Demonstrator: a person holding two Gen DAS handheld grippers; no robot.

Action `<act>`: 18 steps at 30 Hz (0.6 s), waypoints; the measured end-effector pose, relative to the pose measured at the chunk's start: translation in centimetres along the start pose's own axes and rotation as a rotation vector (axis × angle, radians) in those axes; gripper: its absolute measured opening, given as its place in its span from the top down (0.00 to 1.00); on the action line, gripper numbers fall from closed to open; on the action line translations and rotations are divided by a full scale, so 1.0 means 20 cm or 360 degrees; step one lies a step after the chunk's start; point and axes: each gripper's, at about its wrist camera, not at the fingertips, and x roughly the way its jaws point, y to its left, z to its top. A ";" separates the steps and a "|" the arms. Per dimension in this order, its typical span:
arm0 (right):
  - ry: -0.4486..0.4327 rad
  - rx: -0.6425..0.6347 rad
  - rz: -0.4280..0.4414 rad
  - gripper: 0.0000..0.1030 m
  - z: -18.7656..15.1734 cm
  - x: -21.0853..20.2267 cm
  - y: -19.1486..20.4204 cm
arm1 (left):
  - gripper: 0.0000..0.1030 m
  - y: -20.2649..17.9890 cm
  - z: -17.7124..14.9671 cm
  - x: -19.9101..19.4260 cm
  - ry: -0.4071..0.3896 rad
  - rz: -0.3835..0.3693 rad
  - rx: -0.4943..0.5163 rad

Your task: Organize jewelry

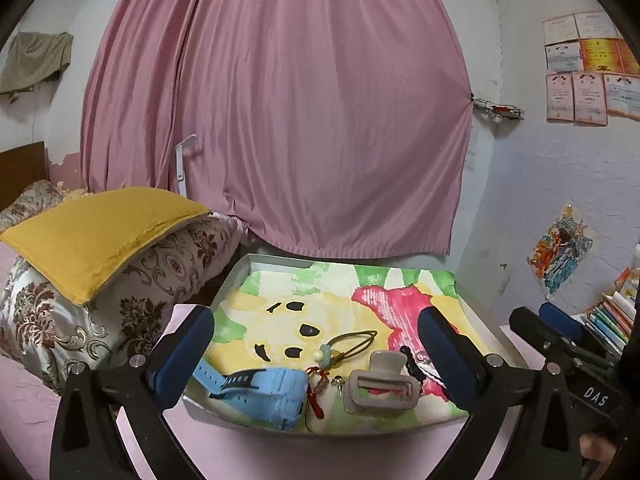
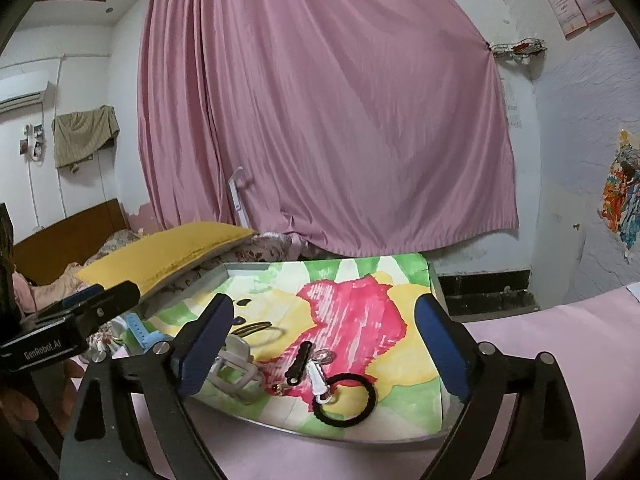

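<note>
A metal tray (image 1: 236,276) lined with a painted paper lies on a pink bed. On it lie a blue watch (image 1: 264,392), a grey hair claw (image 1: 380,388), a cord necklace with beads (image 1: 340,350) and a red tassel charm (image 1: 316,392). In the right wrist view the tray (image 2: 436,280) also holds a black hair tie (image 2: 344,400), a white clip (image 2: 318,380), a black clip (image 2: 298,364) and the grey claw (image 2: 236,368). My left gripper (image 1: 316,364) is open and empty above the tray's near edge. My right gripper (image 2: 320,352) is open and empty above the clips.
A yellow cushion (image 1: 96,236) on patterned pillows lies left of the tray. A pink curtain (image 1: 280,120) hangs behind. Books (image 1: 612,316) stand at the right. The right gripper's body (image 1: 560,344) shows in the left wrist view, and the left gripper's body (image 2: 60,332) in the right wrist view.
</note>
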 end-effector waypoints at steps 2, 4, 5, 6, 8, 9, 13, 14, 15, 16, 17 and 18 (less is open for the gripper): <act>-0.0010 -0.0011 -0.0014 0.08 -0.01 -0.04 0.01 | 0.01 0.00 -0.02 -0.03 -0.0010 -0.0005 0.0005; -0.0014 -0.0016 -0.0020 0.07 -0.02 -0.08 0.02 | 0.01 0.01 -0.04 -0.06 -0.0019 -0.0011 0.0005; -0.0014 -0.0015 -0.0019 0.06 -0.02 -0.10 0.02 | 0.01 0.01 -0.05 -0.07 -0.0021 -0.0019 0.0002; -0.0015 -0.0013 -0.0016 0.05 -0.03 -0.11 0.02 | 0.01 0.02 -0.06 -0.09 -0.0017 -0.0026 -0.0001; -0.0012 -0.0020 -0.0016 0.04 -0.05 -0.16 0.03 | 0.01 0.02 -0.08 -0.11 -0.0014 -0.0029 -0.0004; -0.0011 -0.0022 -0.0015 0.04 -0.05 -0.18 0.03 | 0.01 0.02 -0.09 -0.13 -0.0013 -0.0032 -0.0005; 0.0005 -0.0024 -0.0002 0.03 -0.09 -0.25 0.04 | 0.01 0.02 -0.13 -0.20 -0.0022 -0.0032 0.0005; 0.0009 -0.0023 0.0002 0.03 -0.10 -0.27 0.04 | 0.01 0.02 -0.14 -0.22 -0.0025 -0.0035 0.0008; 0.0015 -0.0021 0.0005 0.03 -0.11 -0.29 0.04 | 0.01 0.03 -0.15 -0.24 -0.0024 -0.0040 0.0008; 0.0018 -0.0021 0.0008 0.03 -0.12 -0.31 0.04 | 0.01 0.03 -0.16 -0.25 -0.0021 -0.0046 0.0006; 0.0021 -0.0022 0.0009 0.03 -0.14 -0.34 0.04 | 0.01 0.03 -0.17 -0.27 -0.0016 -0.0050 0.0007; 0.0023 -0.0022 0.0010 0.03 -0.14 -0.35 0.05 | 0.01 0.03 -0.18 -0.28 -0.0010 -0.0052 0.0012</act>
